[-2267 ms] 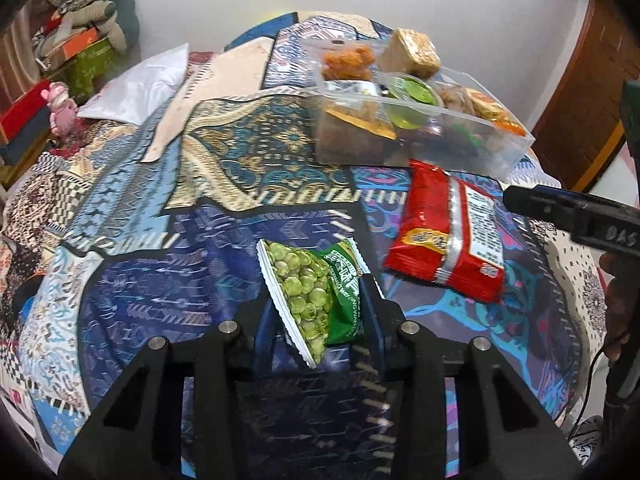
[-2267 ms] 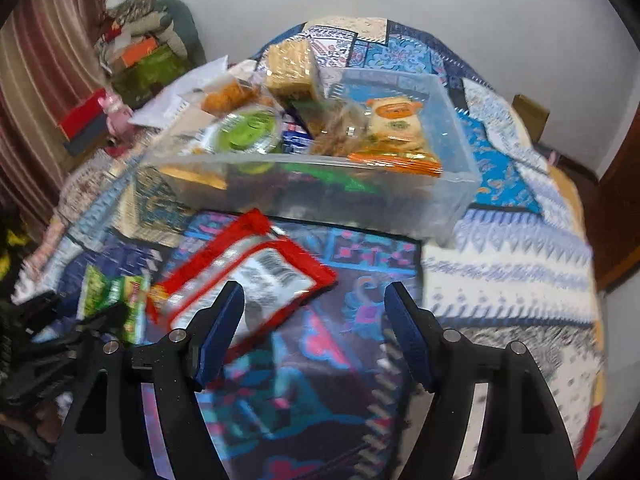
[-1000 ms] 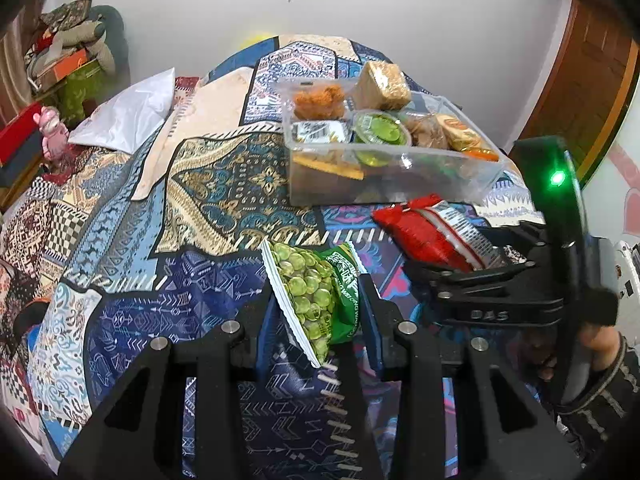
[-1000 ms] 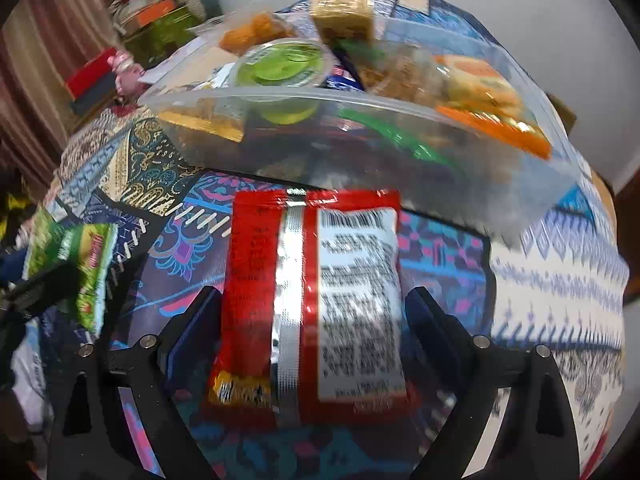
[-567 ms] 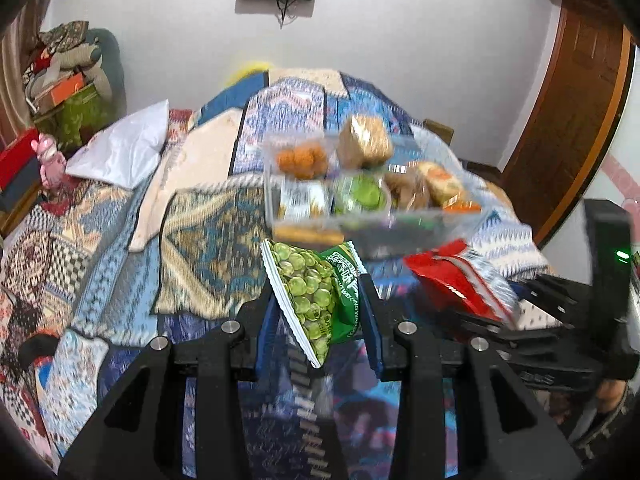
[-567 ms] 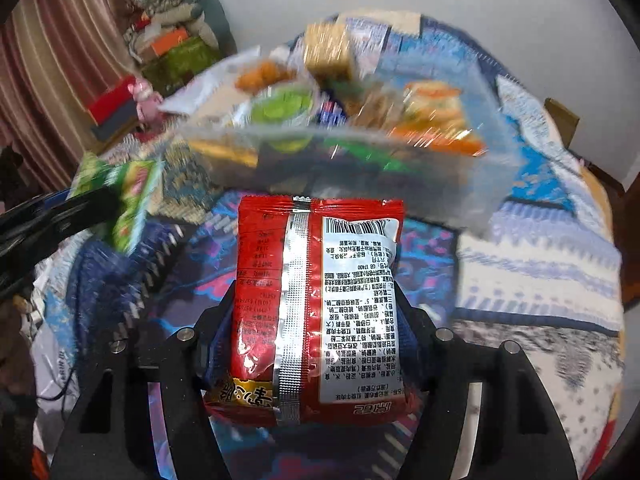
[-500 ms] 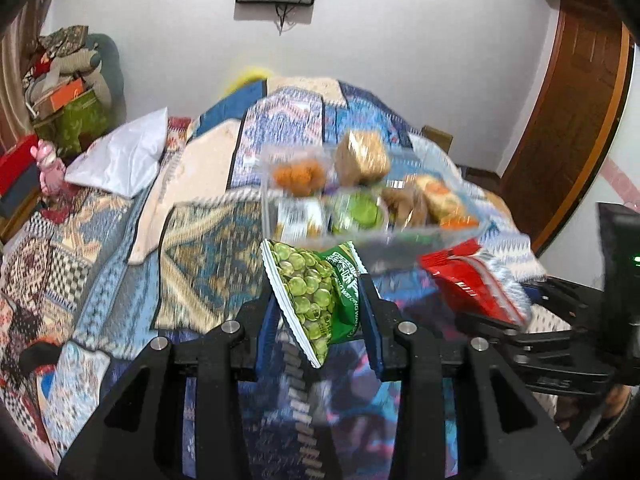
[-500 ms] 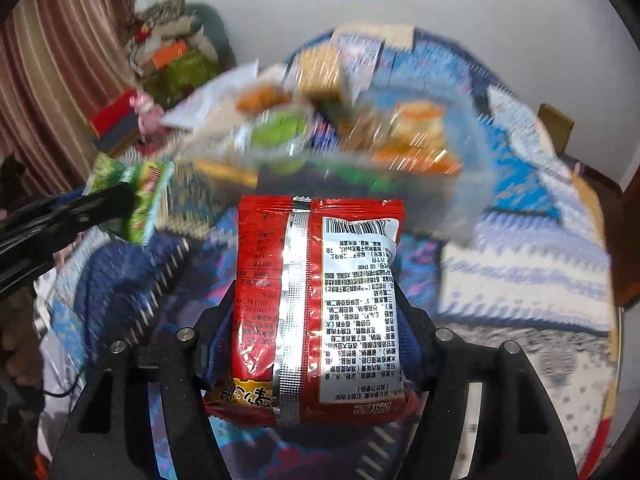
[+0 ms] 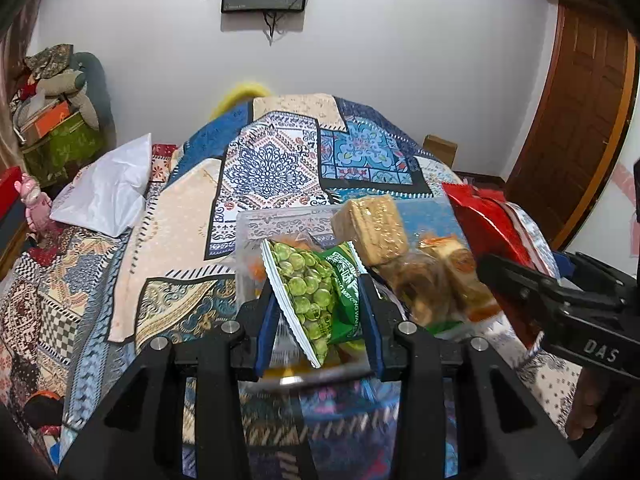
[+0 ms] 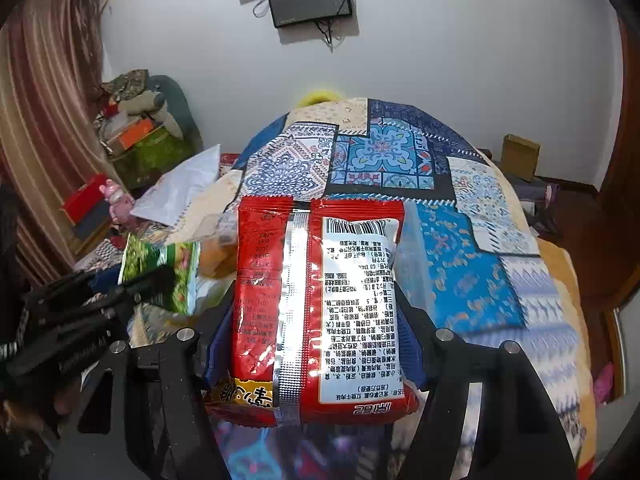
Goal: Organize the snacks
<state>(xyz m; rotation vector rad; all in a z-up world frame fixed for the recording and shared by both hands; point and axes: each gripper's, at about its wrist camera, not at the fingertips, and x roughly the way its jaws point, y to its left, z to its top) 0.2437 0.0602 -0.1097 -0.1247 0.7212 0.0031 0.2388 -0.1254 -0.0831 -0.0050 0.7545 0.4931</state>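
Blocking much of the right wrist view, the red noodle packet [image 10: 316, 304] sits clamped between the right tool [image 10: 316, 320] pads, hiding most of the clear bin [image 9: 280, 220] on the bed [image 9: 280, 160]. Left tool [image 9: 318, 312] pinches the green pea bag [image 9: 316, 288] above the bin's blurred near edge.

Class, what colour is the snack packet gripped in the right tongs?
Red packet with a silver seam and white label, clearest in the right wrist view.
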